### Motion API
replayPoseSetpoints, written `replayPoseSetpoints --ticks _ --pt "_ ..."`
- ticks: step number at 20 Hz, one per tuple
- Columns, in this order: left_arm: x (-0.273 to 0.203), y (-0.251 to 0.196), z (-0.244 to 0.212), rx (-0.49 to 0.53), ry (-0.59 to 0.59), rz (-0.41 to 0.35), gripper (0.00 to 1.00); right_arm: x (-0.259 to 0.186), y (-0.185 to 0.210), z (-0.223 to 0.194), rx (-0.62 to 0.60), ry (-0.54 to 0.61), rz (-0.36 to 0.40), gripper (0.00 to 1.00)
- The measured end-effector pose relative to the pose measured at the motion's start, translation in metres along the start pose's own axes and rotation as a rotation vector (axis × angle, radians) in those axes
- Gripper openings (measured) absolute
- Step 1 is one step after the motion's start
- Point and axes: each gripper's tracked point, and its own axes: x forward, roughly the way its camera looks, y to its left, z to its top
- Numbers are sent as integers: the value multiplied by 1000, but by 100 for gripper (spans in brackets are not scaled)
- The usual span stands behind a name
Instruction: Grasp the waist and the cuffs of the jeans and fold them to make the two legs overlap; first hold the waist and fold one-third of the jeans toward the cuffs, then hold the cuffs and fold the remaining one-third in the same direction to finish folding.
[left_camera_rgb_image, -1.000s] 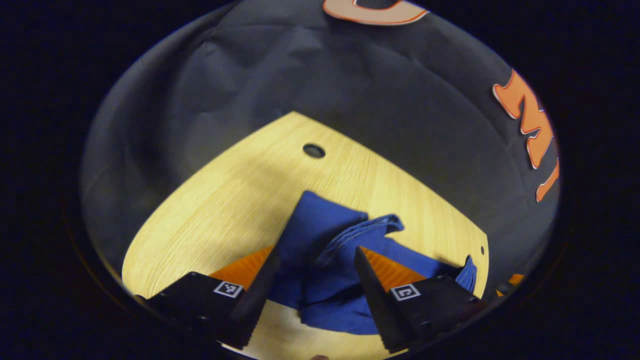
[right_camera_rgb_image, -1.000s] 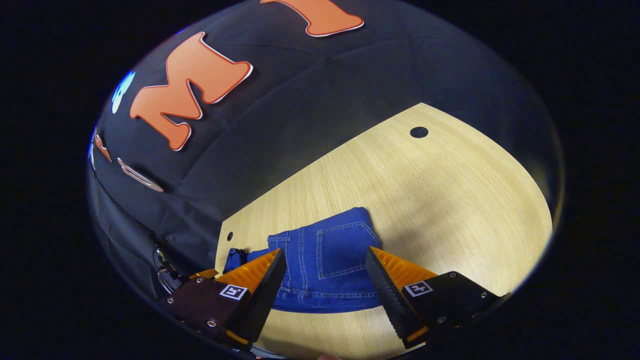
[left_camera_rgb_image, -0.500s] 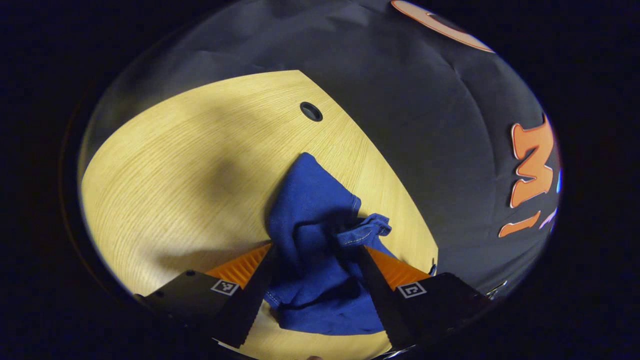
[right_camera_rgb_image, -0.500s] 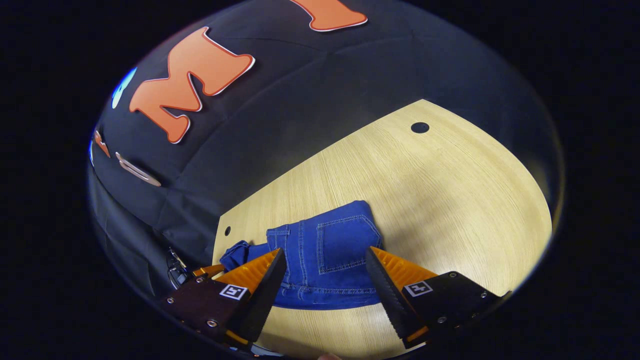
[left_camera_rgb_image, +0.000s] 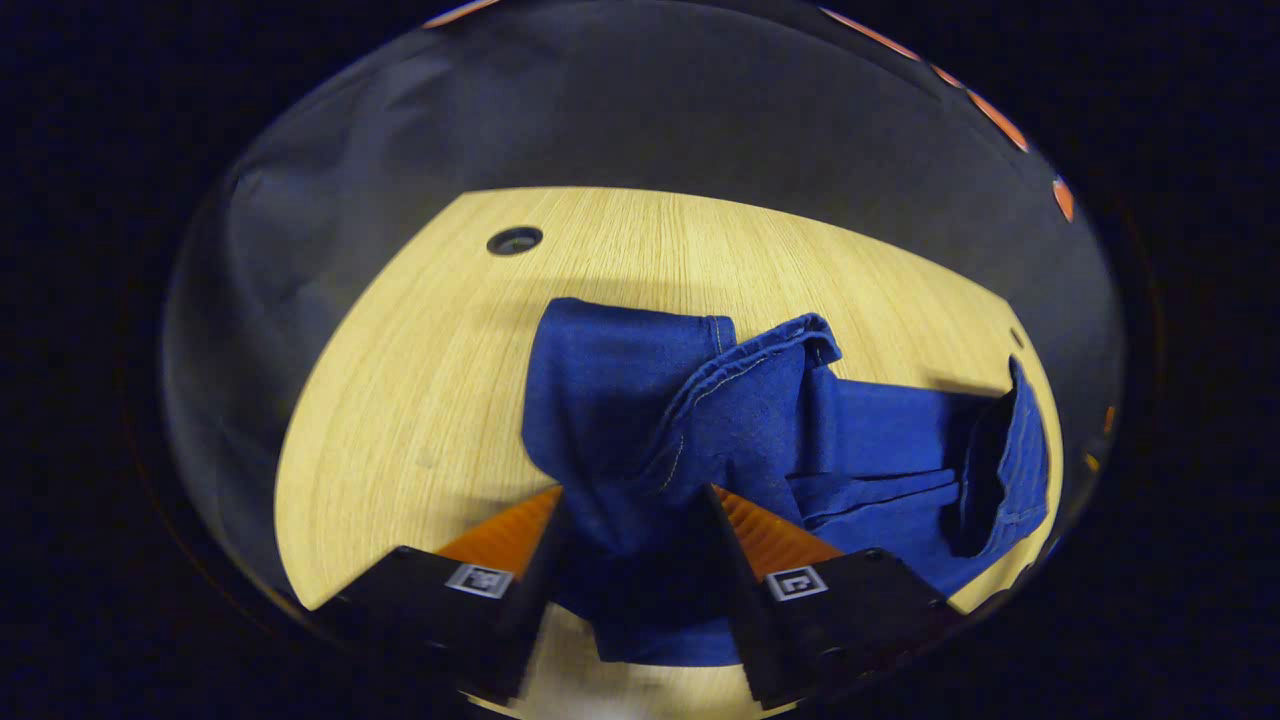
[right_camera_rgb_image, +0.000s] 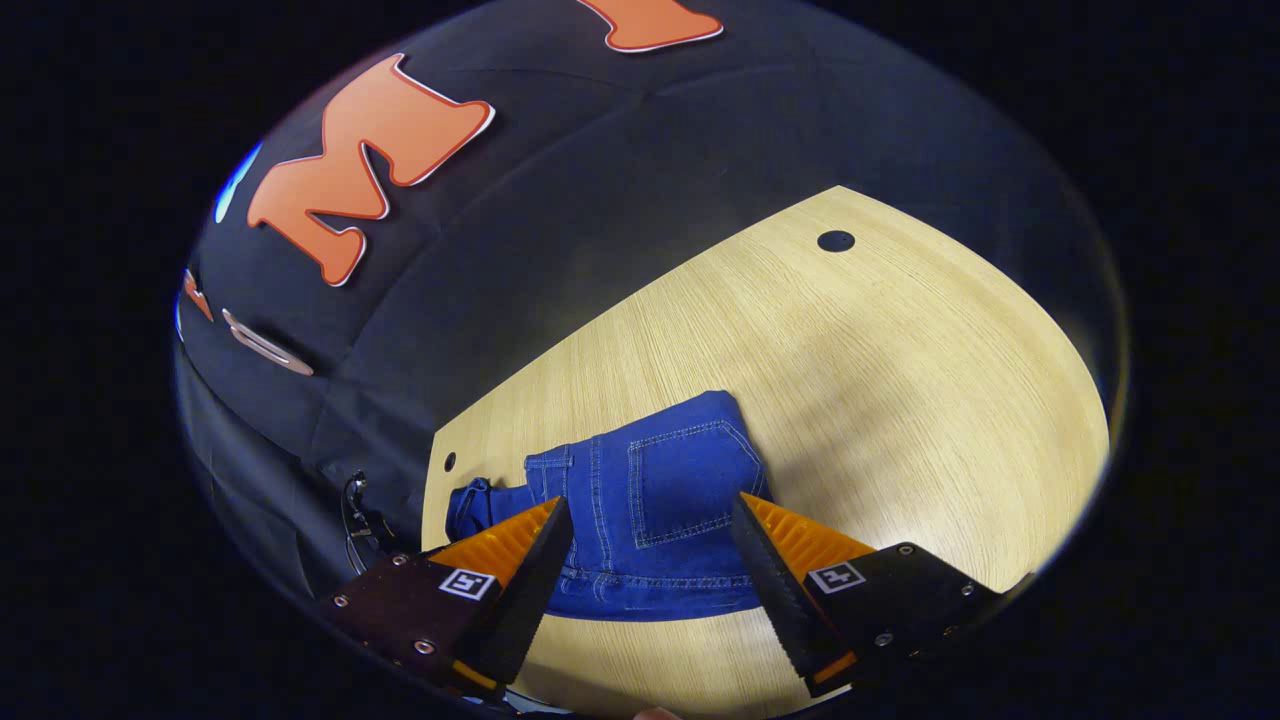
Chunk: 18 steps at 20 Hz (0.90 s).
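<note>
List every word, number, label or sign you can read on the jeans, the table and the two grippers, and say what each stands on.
No words or numbers can be read.
On the left gripper: square coded markers, patterns only, no text.
On the right gripper: the same kind of square tags, patterns only.
On the jeans: pocket stitching, no label to read.
On the table: wood grain, no writing.

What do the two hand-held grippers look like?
Left hand-held gripper and right hand-held gripper alike: two wedge-shaped fingers with toothed inner edges, each on a dark block bearing a square black-and-white marker. Small screws show on the right one's blocks.
</note>
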Motion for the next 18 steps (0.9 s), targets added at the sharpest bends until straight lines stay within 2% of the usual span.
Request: replayPoseSetpoints --ticks 1,2,3,4,7,8,10,13,18 --pt "7 5 2 -17 -1 9 51 1 -1 0 0 0 -3 98" --pt "8 4 5 -36 -9 -19 36 1 -1 0 -2 1 -3 98" --pt "-4 7 1 -69 -41 -43 35 1 -2 1 -5 0 -7 98" --pt "1 -2 5 -115 -33 -68 12 2 -2 0 -6 2 -5 98" --pt "-8 -6 9 -219 -86 -66 5 1 -2 2 -6 -2 -3 98" --pt "-24 -7 13 -258 -135 -70 2 2 -1 4 -3 -10 0 98" --pt "-42 -23 29 -305 -191 -107 2 1 0 6 6 -14 5 98" --pt "-82 -50 46 -277 -250 -135 2 2 0 10 5 -25 11 98" --pt "-121 -105 83 -230 -324 -220 2 -2 5 13 -41 -41 19 98"
